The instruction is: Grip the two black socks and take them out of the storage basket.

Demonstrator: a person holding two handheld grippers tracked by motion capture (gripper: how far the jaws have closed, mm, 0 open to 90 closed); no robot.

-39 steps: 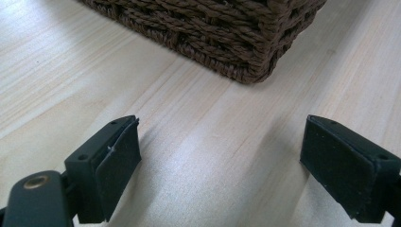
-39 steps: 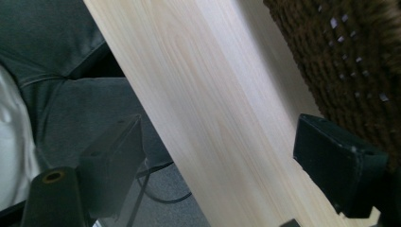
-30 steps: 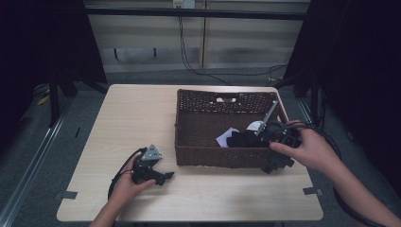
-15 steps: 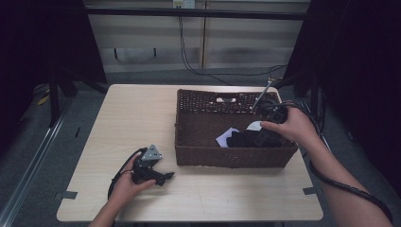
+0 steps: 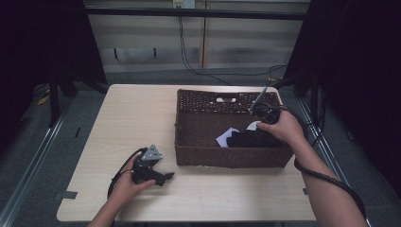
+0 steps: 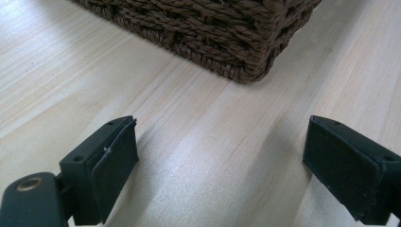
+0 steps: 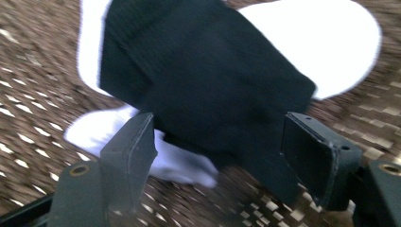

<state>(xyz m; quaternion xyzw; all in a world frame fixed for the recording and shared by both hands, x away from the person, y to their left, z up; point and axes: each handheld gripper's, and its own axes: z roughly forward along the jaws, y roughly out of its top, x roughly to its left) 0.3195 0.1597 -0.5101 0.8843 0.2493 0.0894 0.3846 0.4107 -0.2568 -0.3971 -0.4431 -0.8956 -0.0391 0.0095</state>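
Fingers of the right gripper are narrowing astride the black cloth in the basket, not yet pinching, needing deeper reach, while the left gripper is gaping empty over the counter.

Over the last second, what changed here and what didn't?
The right gripper moved from the basket's near right corner into it and down toward the black cloth; its jaws have just been closing, straddling the cloth, not yet gripping. The left gripper, basket and white pieces stayed put.
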